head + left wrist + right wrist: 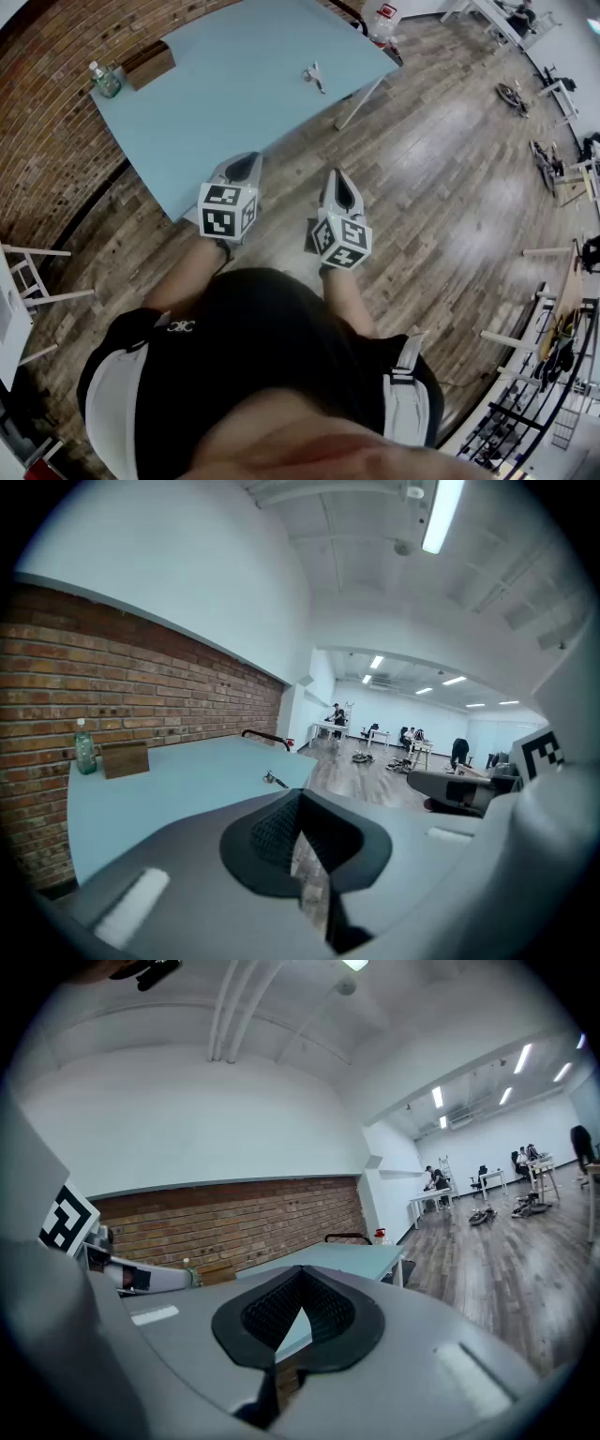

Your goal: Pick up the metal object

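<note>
The left gripper (300,808) has its jaws pressed together with nothing between them. The right gripper (298,1283) is likewise closed and empty, and the two are held side by side low in front of the person, above the wooden floor (450,187) by the near corner of the light blue table (225,103). The metal object (315,76) lies on that table close to its right edge, ahead of both grippers and well apart from them, while a bottle (105,82) and a wooden box (148,64) stand at the far left corner beside the brick wall (47,141).
</note>
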### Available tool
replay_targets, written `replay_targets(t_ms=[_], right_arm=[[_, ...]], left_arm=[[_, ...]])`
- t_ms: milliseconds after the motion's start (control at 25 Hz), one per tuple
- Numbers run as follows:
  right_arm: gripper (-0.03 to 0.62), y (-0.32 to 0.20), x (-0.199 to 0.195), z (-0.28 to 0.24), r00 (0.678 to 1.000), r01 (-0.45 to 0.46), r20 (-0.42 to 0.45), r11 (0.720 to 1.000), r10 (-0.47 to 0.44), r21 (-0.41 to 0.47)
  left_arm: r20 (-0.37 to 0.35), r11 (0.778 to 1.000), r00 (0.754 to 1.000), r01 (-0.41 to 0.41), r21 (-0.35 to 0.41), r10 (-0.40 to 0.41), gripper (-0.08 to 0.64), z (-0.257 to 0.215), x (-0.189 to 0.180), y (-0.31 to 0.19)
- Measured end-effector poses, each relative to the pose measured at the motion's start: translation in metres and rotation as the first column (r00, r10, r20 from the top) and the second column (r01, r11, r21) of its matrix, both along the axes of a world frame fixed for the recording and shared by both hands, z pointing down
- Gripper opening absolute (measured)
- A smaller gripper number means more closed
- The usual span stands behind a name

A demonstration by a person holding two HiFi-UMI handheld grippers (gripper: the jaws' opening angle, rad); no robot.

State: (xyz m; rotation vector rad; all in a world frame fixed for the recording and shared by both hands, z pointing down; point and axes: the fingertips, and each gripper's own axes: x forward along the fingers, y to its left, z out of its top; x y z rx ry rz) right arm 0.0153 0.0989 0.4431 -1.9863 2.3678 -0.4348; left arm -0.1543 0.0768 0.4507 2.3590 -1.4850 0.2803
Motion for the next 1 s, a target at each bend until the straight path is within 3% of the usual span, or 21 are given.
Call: replay_targets(t_ms=[240, 600, 1000], right_arm=[[0.014, 0.005, 0.017, -0.002, 1.0, -0.005, 0.025, 1.0, 0.006, -0.007], [0.014, 0.011, 0.034, 0.0, 1.0, -0.012, -0.002, 1.0, 0.012, 0.011], [0.014, 0.004, 0.084, 0.004, 1.0, 0.005, 0.004, 1.0, -0.005, 0.005]], left_arm=[[-0.008, 1.0, 1.0, -0.001, -0.021, 0.001, -0.002, 0.002, 0.015, 0.002], [0.036, 1.0, 0.999, 0.007, -0.029, -0.006, -0.002, 0.011, 0.031, 0.009], [0.054, 0.998, 0.997, 0.054, -0.033, -0.052, -0.002, 0.016, 0.068, -0.006]])
